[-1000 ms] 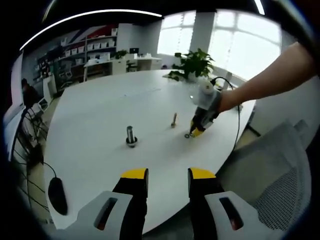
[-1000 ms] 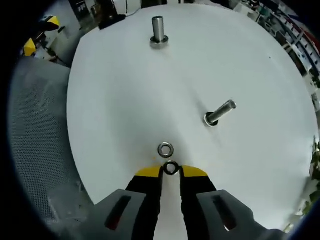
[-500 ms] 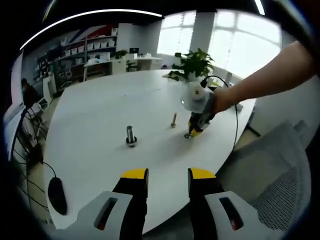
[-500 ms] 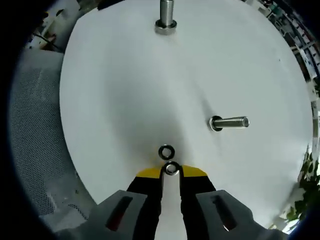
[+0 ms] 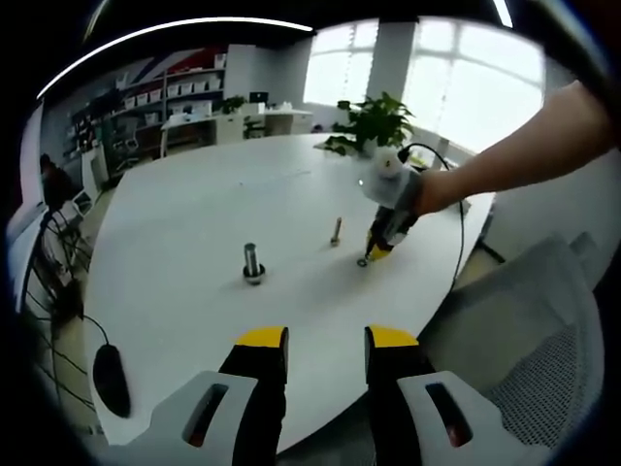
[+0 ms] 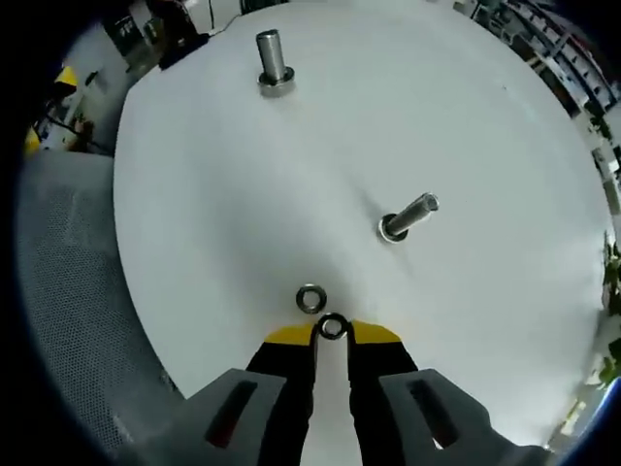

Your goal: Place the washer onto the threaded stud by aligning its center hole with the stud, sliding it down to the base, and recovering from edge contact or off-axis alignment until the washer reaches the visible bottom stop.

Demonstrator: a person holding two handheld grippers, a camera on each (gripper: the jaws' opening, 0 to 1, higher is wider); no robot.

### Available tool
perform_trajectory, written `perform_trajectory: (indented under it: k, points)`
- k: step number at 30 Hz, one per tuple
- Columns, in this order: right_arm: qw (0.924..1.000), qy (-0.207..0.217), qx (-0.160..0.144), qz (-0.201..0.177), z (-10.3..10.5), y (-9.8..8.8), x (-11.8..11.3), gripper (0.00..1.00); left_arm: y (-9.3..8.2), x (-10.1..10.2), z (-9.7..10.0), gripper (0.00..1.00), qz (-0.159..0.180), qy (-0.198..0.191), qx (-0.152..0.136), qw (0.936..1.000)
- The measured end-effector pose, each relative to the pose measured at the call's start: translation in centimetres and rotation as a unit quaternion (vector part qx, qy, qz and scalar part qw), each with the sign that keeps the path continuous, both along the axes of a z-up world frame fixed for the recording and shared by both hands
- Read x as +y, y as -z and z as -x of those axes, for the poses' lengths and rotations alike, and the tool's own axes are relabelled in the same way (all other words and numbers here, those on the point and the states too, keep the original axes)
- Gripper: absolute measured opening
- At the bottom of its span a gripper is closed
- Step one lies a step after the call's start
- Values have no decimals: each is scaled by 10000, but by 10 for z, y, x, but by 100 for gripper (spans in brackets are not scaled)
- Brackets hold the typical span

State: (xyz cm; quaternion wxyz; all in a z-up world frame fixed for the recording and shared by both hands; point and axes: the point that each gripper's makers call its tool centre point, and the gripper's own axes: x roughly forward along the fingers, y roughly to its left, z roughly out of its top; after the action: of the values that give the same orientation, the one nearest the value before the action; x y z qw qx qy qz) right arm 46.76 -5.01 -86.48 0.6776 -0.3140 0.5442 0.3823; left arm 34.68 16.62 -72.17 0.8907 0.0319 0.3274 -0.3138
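- In the right gripper view the right gripper (image 6: 332,328) points down at the table (image 6: 485,146), its yellow-tipped jaws clamped on a washer (image 6: 332,326), a small metal ring held flat between the tips.
- A second washer (image 6: 310,298) lies flat on the table just beyond the held one, close to it but apart.
- The stud (image 6: 407,216) stands beyond and to the right of the loose washer; it is a slim, shiny metal pin on a round base, and it looks tilted in this view.
- A thicker bolt (image 6: 273,62) on a wide round foot stands well beyond the stud, near the far edge.
- The table is round, white and smooth; a grey mesh chair (image 6: 68,291) sits past its left edge.
- In the left gripper view the left gripper (image 5: 325,342) is held low at the near table edge, jaws apart with nothing between them.
- There the right gripper (image 5: 380,245) reaches in on a bare forearm (image 5: 524,146), angled steeply down just right of the stud (image 5: 336,231).
- The washer at its tips is too small to make out clearly.
- The bolt (image 5: 251,264) stands left of the stud.
- A plant (image 5: 374,121) sits at the far table edge, behind the stud.
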Motion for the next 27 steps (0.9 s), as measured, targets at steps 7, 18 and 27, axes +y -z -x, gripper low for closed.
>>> perform_trajectory:
  k: [7,18,27]
  points:
    - [9998,125,-104,-101,-9,-10,0,14,-1,0,-1,29,41,-16,-10,10000]
    - [9972,324,-503,-444,-30,-36,9,14,-2,0,-2,29,36,-4,-28,10000]
    - [9949,234,-789,-578,-44,-52,18,14,-1,-1,-1,29,22,14,-24,10000]
